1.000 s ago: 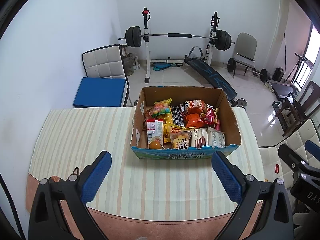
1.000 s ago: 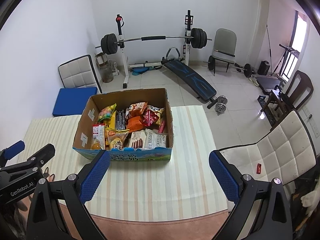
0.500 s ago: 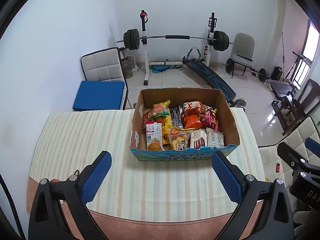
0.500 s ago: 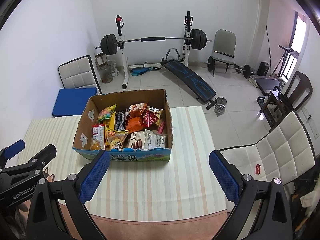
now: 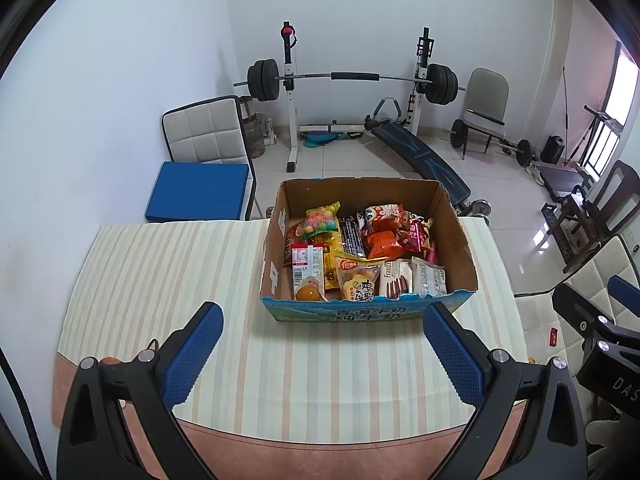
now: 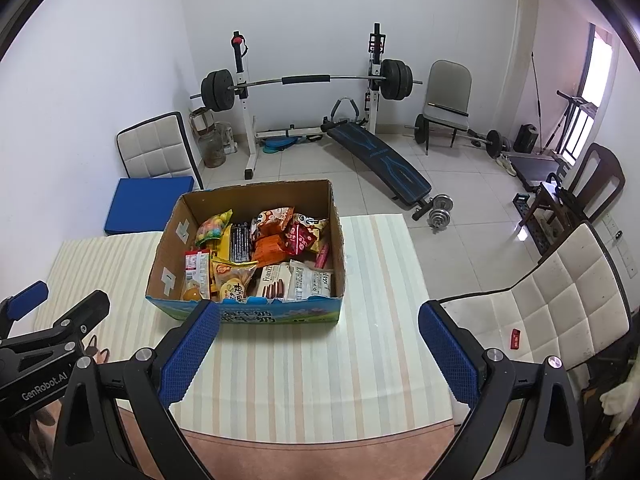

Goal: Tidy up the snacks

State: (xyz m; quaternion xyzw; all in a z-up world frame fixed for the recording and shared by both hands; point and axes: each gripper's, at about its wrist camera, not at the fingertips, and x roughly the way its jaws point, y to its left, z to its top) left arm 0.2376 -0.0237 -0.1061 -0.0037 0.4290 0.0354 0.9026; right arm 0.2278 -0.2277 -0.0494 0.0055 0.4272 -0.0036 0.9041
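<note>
Left wrist view: the left gripper (image 5: 322,354) hangs with jaws wide apart and empty, the snack box (image 5: 368,312) at frame centre on the striped desk (image 5: 168,272). Better to come straight down on one top packet.

Right wrist view: the right gripper (image 6: 318,354) is likewise spread and empty, box left of centre; it should swing left before reaching in.

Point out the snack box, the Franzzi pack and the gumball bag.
snack box (image 5: 340,315), left wrist view, printed front wall.
Franzzi pack (image 5: 397,278), left wrist view, pack face.
gumball bag (image 6: 215,231), right wrist view, clear middle.
</note>
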